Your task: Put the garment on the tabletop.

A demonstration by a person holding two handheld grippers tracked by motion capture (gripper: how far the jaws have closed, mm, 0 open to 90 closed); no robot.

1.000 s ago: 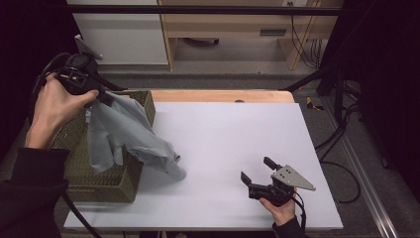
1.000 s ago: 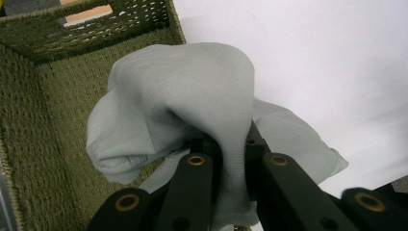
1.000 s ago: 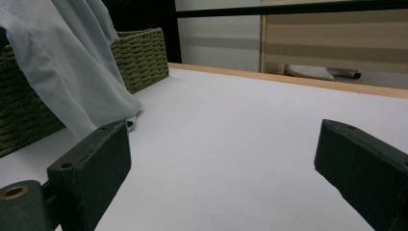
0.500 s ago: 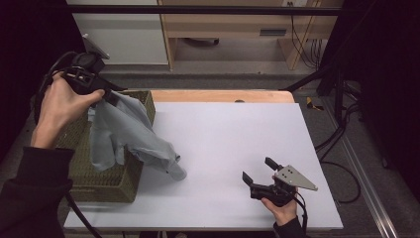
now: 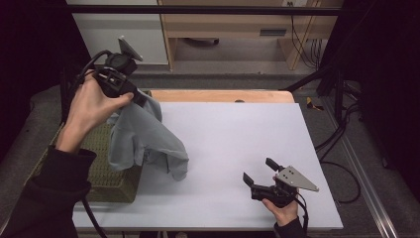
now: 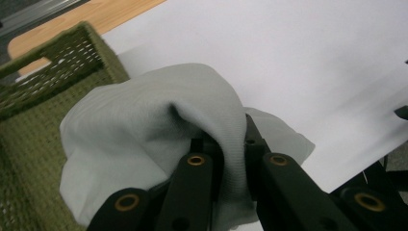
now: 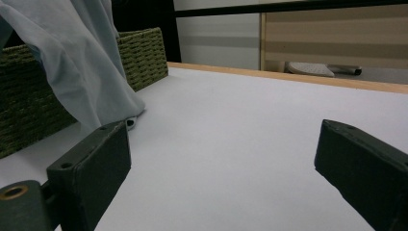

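A pale grey-blue cloth (image 5: 141, 139) hangs from my left gripper (image 5: 139, 99), which is shut on a fold of it above the green woven basket (image 5: 106, 178) at the table's left edge. In the left gripper view the cloth (image 6: 144, 139) is bunched between the two black jaws, with the basket (image 6: 43, 96) below. The cloth's lower end trails onto the white table (image 5: 237, 139). My right gripper (image 5: 258, 171) rests low near the front right, open, nothing between its jaws. The right gripper view has the hanging cloth (image 7: 77, 62) and basket (image 7: 139, 53) at far left.
A wooden strip (image 5: 223, 95) runs along the table's far edge. Behind it stand a white cabinet (image 5: 119, 29) and wooden furniture. Cables and a dark stand (image 5: 341, 89) are at the right of the table.
My left gripper has carried the cloth up and to the right, out over the basket's edge toward the table. The right gripper has stayed put.
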